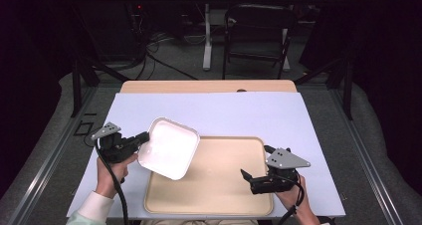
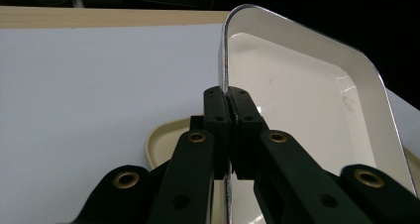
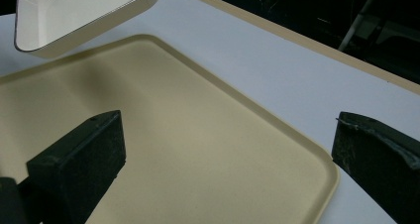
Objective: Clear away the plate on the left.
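Note:
A white square dish (image 1: 168, 148) hangs tilted over the left end of a beige tray (image 1: 219, 185). My left gripper (image 1: 144, 138) is shut on the dish's left rim. In the left gripper view the jaws pinch the thin rim of the dish (image 2: 297, 85), with my left gripper (image 2: 229, 110) clamped tight. My right gripper (image 1: 246, 176) hovers open over the tray's right part, pointing left. In the right gripper view its two jaws stand wide apart with nothing between them, my right gripper (image 3: 228, 149) above the tray (image 3: 173, 135), and the dish (image 3: 74, 11) floats at top left.
A white sheet (image 1: 224, 113) covers the tabletop, with a wooden edge (image 1: 209, 86) at the back. Beyond the table stand a black chair (image 1: 256, 33) and a desk leg (image 1: 206, 36). Dark frame bars (image 1: 77, 80) flank the table.

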The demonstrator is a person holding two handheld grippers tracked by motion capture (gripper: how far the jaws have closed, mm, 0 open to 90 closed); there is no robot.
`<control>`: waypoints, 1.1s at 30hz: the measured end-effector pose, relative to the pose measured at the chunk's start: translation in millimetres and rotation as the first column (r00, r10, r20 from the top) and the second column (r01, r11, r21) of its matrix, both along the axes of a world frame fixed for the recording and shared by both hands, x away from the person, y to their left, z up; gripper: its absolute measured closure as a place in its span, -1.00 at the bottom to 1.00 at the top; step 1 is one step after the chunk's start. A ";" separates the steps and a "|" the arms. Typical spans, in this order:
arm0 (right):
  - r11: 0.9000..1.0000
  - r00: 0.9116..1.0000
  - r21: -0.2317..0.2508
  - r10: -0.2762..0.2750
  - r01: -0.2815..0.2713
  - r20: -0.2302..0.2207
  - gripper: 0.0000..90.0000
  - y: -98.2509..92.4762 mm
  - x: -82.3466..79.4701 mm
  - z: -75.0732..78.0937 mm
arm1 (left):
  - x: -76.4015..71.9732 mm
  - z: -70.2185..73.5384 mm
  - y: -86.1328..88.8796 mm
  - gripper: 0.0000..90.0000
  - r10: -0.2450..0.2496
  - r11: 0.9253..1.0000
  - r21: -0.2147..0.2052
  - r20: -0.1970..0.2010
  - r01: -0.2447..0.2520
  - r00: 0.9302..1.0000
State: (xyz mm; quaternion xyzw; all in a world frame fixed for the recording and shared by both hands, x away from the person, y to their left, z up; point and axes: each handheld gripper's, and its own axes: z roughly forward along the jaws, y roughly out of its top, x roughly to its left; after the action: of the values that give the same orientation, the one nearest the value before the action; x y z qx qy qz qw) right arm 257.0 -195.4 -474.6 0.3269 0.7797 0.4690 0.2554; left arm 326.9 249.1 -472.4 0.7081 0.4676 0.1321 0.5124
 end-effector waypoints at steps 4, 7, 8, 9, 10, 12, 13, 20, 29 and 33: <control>1.000 1.000 0.006 0.018 -0.018 -0.019 -1.00 8.3 8.2 0.2 | 1.0 0.0 -6.2 0.95 -0.011 1.000 -0.005 0.002 0.011 1.000; 0.999 0.999 0.013 0.034 -0.034 -0.025 -1.00 15.1 13.8 1.3 | 1.0 0.4 -10.1 0.95 -0.020 1.000 -0.003 0.006 0.020 1.000; 0.999 0.999 0.014 0.041 -0.041 -0.027 -1.00 17.5 15.5 1.7 | 1.1 0.2 -11.7 0.95 -0.021 1.000 -0.007 0.008 0.021 1.000; 0.999 0.999 0.014 0.042 -0.041 -0.019 -1.00 19.7 16.8 2.0 | 1.3 0.1 -12.8 0.96 -0.026 1.000 -0.005 0.007 0.026 1.000; 0.998 0.998 0.017 0.053 -0.053 -0.027 -1.00 24.8 20.4 3.0 | 1.5 -0.4 -13.9 0.95 -0.027 1.000 -0.008 0.004 0.027 1.000; 0.998 0.998 0.021 0.056 -0.056 -0.024 -1.00 30.3 23.9 3.7 | 2.4 -1.6 -17.0 0.95 -0.034 0.999 -0.007 0.001 0.034 0.999; 0.998 0.998 0.021 0.056 -0.056 -0.024 -1.00 30.3 23.9 3.7 | 2.4 -1.6 -17.0 0.96 -0.034 0.999 -0.007 0.001 0.034 0.999; 0.993 0.993 0.020 0.114 -0.113 -0.038 -1.00 55.3 33.4 2.2 | 2.6 -2.7 -23.2 0.96 -0.050 0.999 -0.011 0.002 0.050 0.999; 0.987 0.983 0.020 0.163 -0.162 -0.081 -1.00 77.3 38.2 -3.3 | 3.8 -3.8 -31.0 0.96 -0.063 0.998 -0.020 0.003 0.063 0.998; 0.985 0.978 0.028 0.175 -0.173 -0.111 -1.00 85.1 40.8 -6.5 | 4.5 -4.5 -34.4 0.96 -0.065 0.998 -0.024 0.005 0.065 0.998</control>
State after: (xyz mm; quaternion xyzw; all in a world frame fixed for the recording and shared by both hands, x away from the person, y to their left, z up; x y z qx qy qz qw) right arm 297.9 -110.3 -481.1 0.2859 0.8141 0.4774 0.1662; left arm 331.4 214.8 -477.0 0.7165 0.4449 0.1111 0.5257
